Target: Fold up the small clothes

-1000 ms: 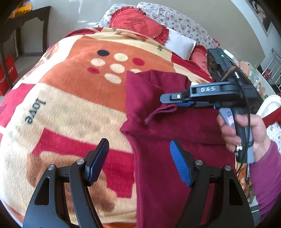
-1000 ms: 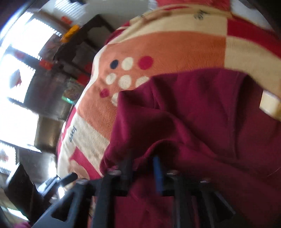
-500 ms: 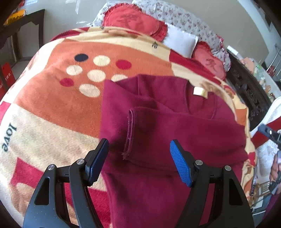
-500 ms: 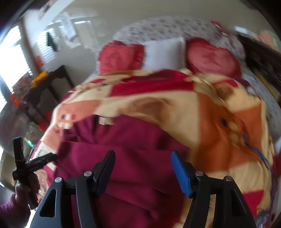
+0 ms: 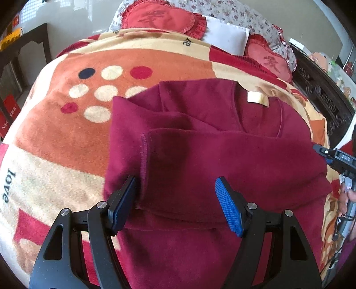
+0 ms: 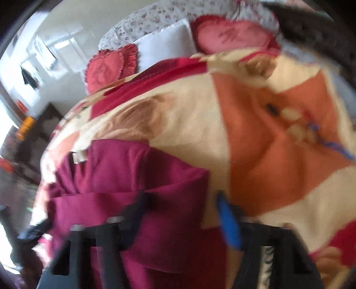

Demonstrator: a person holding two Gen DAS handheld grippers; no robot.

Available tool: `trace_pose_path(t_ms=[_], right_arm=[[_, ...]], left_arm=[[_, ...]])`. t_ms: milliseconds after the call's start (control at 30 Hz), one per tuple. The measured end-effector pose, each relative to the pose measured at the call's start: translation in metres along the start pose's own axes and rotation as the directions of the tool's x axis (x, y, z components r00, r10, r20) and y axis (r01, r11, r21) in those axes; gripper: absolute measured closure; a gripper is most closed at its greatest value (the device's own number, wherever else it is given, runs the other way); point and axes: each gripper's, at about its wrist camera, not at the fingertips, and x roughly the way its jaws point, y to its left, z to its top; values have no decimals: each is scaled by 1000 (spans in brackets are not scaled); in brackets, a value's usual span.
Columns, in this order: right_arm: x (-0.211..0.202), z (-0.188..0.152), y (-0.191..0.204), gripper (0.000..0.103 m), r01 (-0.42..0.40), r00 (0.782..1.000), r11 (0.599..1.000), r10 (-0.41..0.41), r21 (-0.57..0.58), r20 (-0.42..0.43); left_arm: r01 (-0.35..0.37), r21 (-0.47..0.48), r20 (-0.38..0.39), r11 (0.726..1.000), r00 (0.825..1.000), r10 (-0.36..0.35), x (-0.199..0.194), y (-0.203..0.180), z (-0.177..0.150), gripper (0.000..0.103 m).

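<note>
A dark red sweater lies flat on the blanket, its cream neck label facing up. One sleeve is folded across the chest, with its cuff at the left. My left gripper hovers open just above that cuff, nothing pinched. In the blurred right wrist view the sweater fills the lower left. My right gripper straddles its right edge and its jaws are closing, with cloth between them but the pads apart. The right gripper also shows at the right edge of the left wrist view.
An orange, cream and red patterned blanket covers the bed. Red heart cushions and a white pillow lie at the head. A dark carved bed frame runs along the right, and dark furniture stands at the left.
The right gripper let go of the sleeve, which now lies across the chest, and swung to the sweater's right edge. My left gripper moved right and lower, over the cuff.
</note>
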Motion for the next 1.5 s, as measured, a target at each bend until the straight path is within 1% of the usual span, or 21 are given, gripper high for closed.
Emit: trace_pose_path(t_ms=[67, 133, 233, 300, 367, 400, 433, 500, 667, 733, 800, 867, 967, 1033, 1100, 1200, 1233, 1300, 1333, 1400, 1500], right_arm=[[-11, 4, 0, 90, -10, 999, 1000, 10, -19, 47], [-21, 5, 2, 91, 5, 996, 999, 0, -54, 90], [-4, 6, -6, 91, 123, 990, 990, -118, -67, 74], [8, 1, -15, 91, 87, 995, 996, -86, -22, 44], [-6, -3, -20, 90, 37, 996, 999, -40, 36, 76], [-14, -6, -21, 82, 12, 996, 998, -16, 54, 86], [-24, -11, -21, 68, -18, 996, 998, 12, 63, 91], [-47, -29, -14, 56, -69, 994, 998, 68, 13, 87], [-75, -83, 4, 56, -34, 998, 986, 40, -166, 38], [-75, -99, 12, 56, -16, 999, 974, 24, -227, 33], [-70, -106, 19, 56, 35, 998, 956, -19, -290, 60], [-62, -106, 25, 56, 70, 995, 939, -41, -336, 92], [-51, -107, 28, 60, 96, 992, 926, -59, -364, 111], [-52, -111, 25, 65, 80, 992, 934, -40, -349, 122], [-56, -114, 19, 71, 54, 989, 948, -7, -313, 149], [-57, -112, 11, 79, 17, 986, 970, 24, -244, 165], [-56, -112, 6, 79, -17, 985, 977, 53, -211, 165], [-53, -111, 5, 81, -20, 984, 981, 54, -195, 168], [-51, -110, 3, 82, -26, 984, 982, 58, -188, 166], [-48, -109, -2, 86, -52, 982, 986, 80, -160, 169], [-49, -109, -5, 91, -74, 980, 985, 101, -153, 174]], left_arm=[[-7, 6, 12, 1000, 1000, 6, -2, -4, 1, 31], [2, 7, 19, 1000, 1000, -2, -1, -5, 2, 31], [-3, 1, -21, 1000, 1000, 3, 12, -9, 3, 31], [-16, 19, -15, 1000, 1000, 16, 15, -13, 2, 31], [-28, 44, -14, 999, 999, 29, 15, -17, 1, 31], [-28, 51, -13, 998, 1000, 28, 15, -18, 1, 31], [-28, 55, -14, 998, 999, 28, 15, -18, 0, 31], [-20, 50, -15, 999, 1000, 21, 14, -16, 1, 31], [-28, 23, -5, 999, 1000, 28, 9, -16, 0, 31], [-20, 4, 42, 1000, 999, 19, -4, -19, 2, 31], [5, 8, 84, 1000, 996, -6, -17, -30, 7, 31], [44, 35, 97, 998, 994, -48, -25, -49, 16, 31], [158, 66, 62, 985, 985, -162, -23, -87, 34, 31], [236, 105, 16, 966, 971, -238, -13, -118, 44, 31], [258, 163, -11, 952, 966, -260, 1, -153, 51, 31], [270, 230, -69, 935, 963, -261, 28, -200, 56, 31], [277, 241, -94, 930, 961, -261, 36, -214, 57, 31], [274, 280, -130, 920, 960, -246, 50, -238, 55, 31], [250, 317, -130, 915, 967, -219, 56, -250, 53, 31], [147, 395, -84, 907, 989, -123, 67, -268, 50, 31], [93, 457, -66, 884, 995, -71, 76, -280, 44, 29]])
